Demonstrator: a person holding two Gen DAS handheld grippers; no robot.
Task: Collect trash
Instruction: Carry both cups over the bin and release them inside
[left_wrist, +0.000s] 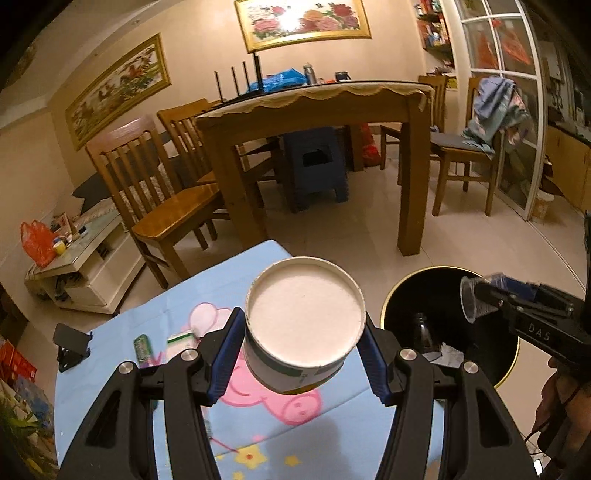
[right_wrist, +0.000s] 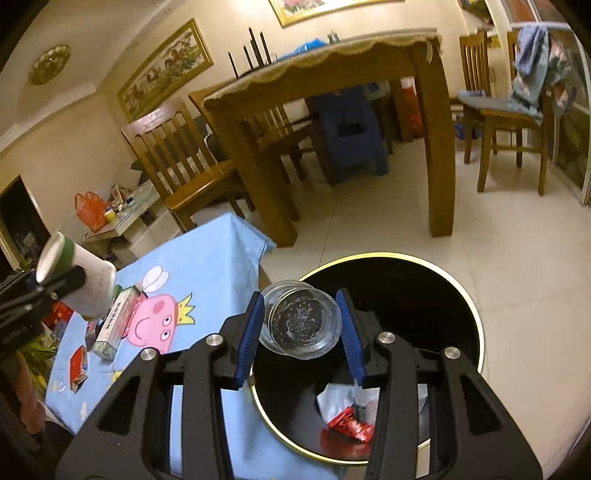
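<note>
drop-off step: your right gripper (right_wrist: 301, 326) jaws grip the clear plastic cup (right_wrist: 300, 320) above the round black bin (right_wrist: 458, 291), so release it, while your left gripper (left_wrist: 297, 356) jaws clamp the white paper tub (left_wrist: 303, 325).

It was a home's dining room: a wooden dining table (left_wrist: 314, 107) ringed by wooden chairs (left_wrist: 159, 192), framed flower paintings (left_wrist: 303, 20) on cream walls, tiled floor (left_wrist: 461, 236).

Two grippers up, left gripper (left_wrist: 301, 354) and right gripper (right_wrist: 301, 328); one paper cup (left_wrist: 304, 321); one clear plastic cup (right_wrist: 301, 319); one black bin (right_wrist: 461, 295); four wooden chairs; two framed pictures.
</note>
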